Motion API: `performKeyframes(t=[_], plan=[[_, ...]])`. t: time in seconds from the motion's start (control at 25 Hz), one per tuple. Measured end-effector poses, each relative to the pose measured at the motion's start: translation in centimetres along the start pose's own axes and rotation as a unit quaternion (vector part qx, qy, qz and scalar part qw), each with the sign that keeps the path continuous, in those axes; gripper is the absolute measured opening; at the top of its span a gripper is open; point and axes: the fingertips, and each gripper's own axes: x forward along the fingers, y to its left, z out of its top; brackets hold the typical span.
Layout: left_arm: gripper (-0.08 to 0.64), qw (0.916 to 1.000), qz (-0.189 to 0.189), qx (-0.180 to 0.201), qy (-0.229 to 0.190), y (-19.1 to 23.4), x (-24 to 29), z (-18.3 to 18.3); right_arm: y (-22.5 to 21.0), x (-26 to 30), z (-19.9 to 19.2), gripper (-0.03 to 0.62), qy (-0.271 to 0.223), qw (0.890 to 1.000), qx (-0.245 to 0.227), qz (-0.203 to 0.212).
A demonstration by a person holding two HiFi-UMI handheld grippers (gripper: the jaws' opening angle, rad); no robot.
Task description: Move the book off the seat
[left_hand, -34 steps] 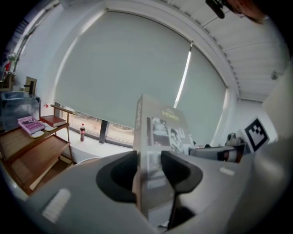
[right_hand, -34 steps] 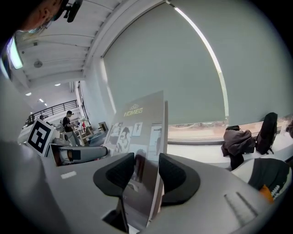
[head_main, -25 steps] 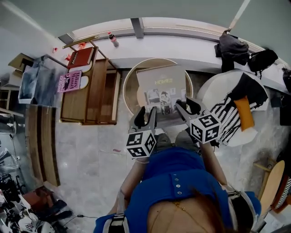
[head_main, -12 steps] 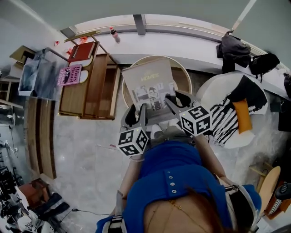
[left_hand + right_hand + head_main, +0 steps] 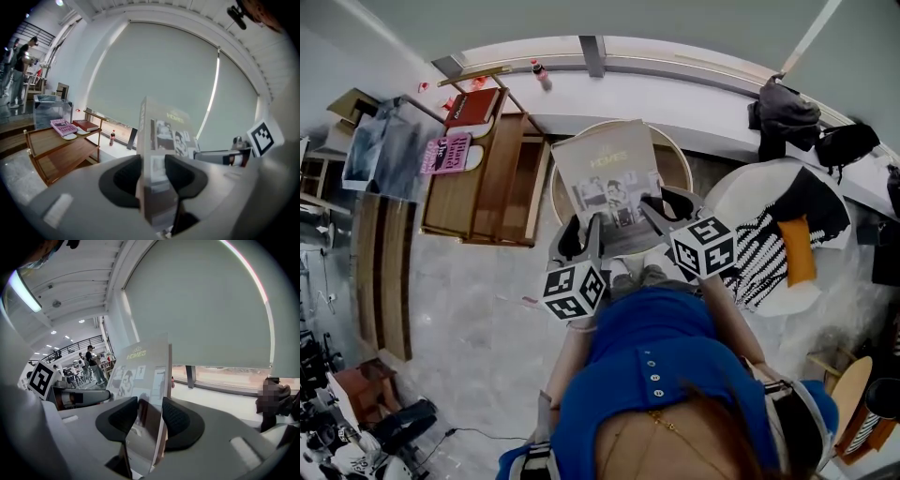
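Note:
A large grey book with photos on its cover is held up over the round wooden seat. My left gripper is shut on the book's near left edge. My right gripper is shut on its near right edge. In the left gripper view the book stands between the pads of the left gripper. In the right gripper view the book is pinched in the same way by the right gripper. The book hides most of the seat.
A low wooden rack stands left of the seat, with a pink book and a red book on its far end. A bottle is on the windowsill. A white round chair with striped cloth is at the right.
Both grippers have lifted the book and shifted it slightly left; it now looks larger and covers more of the seat. The grips have not changed.

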Motion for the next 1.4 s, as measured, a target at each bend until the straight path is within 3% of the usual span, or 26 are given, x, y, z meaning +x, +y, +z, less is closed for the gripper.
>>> performKeyframes(t=[0.36,1.4], plan=[[0.161,1.0000,0.002,0.001,0.006,-1.6,1.5,0.3,-2.1,-0.5,0.5,0.170,0.004,1.000,0.003,0.003],[0.161,0.9997,0.015,-0.007,0.017,-1.4,2.4,-0.7,-3.0,0.5,-0.2,0.170,0.020,1.000,-0.001,0.016]])
